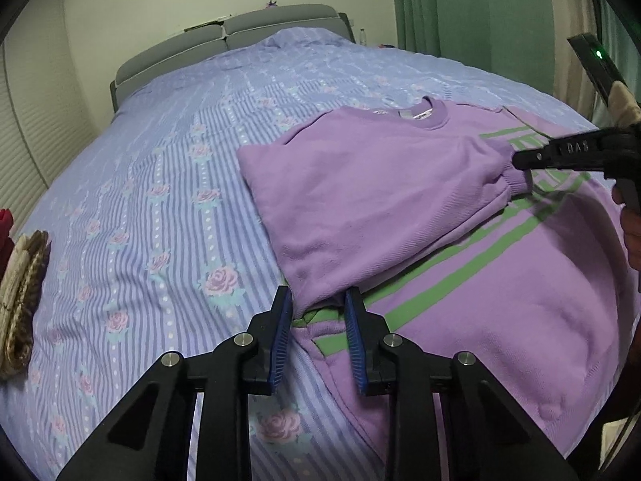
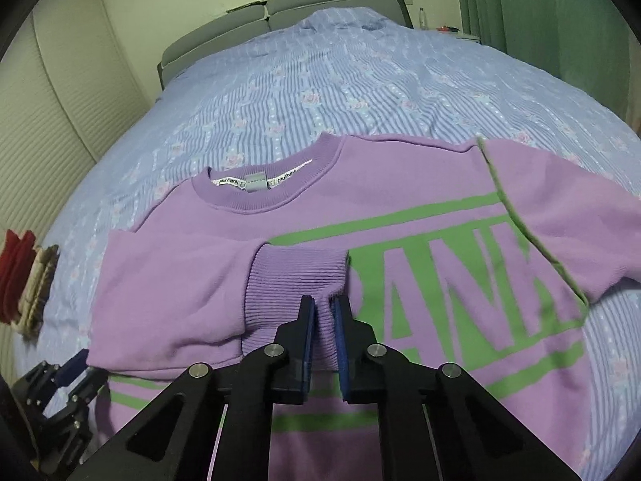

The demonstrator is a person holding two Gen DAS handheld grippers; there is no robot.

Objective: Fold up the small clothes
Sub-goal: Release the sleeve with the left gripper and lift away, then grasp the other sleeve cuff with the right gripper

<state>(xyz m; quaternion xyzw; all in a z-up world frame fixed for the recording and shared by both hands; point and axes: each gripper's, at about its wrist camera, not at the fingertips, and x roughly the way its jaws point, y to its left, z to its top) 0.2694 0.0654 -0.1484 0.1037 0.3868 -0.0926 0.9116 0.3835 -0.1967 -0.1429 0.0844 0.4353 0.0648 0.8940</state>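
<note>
A purple sweatshirt [image 1: 460, 280] with green stripes and lettering lies flat on the bed; it also shows in the right wrist view [image 2: 400, 220]. Its left sleeve [image 1: 360, 208] is folded across the chest. My left gripper [image 1: 316, 300] is open, its jaws either side of the folded sleeve's lower corner. My right gripper [image 2: 322, 308] is shut on the sleeve's ribbed cuff [image 2: 296, 272]; it appears at the right of the left wrist view [image 1: 521, 160]. The left gripper shows at the lower left of the right wrist view [image 2: 68, 372].
The bed has a blue striped floral cover [image 1: 160, 200] and a grey headboard [image 1: 240, 28]. Red and beige folded cloths [image 2: 24, 276] lie at the bed's left edge. Green curtains [image 1: 480, 8] hang at the right.
</note>
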